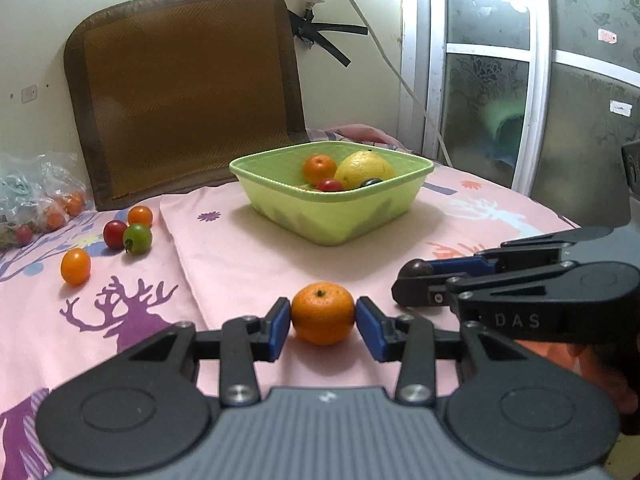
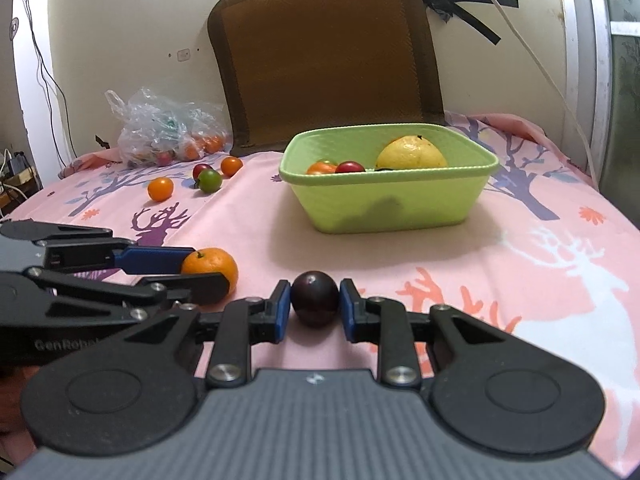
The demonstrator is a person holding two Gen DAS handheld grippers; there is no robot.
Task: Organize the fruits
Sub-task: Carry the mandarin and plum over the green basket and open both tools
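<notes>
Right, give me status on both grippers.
Left gripper shut on mandarin. Right gripper shut on dark plum. Green basket ahead, path clear.

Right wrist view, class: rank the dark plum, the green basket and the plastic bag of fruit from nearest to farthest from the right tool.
1. Dark plum: between the right tool's pads.
2. Green basket: ahead, slightly right, on the pink sheet.
3. Plastic bag of fruit: far left, by the wall.

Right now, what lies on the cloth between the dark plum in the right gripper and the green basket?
Nothing: in the right wrist view only bare pink cloth lies between the plum and the basket.
</notes>
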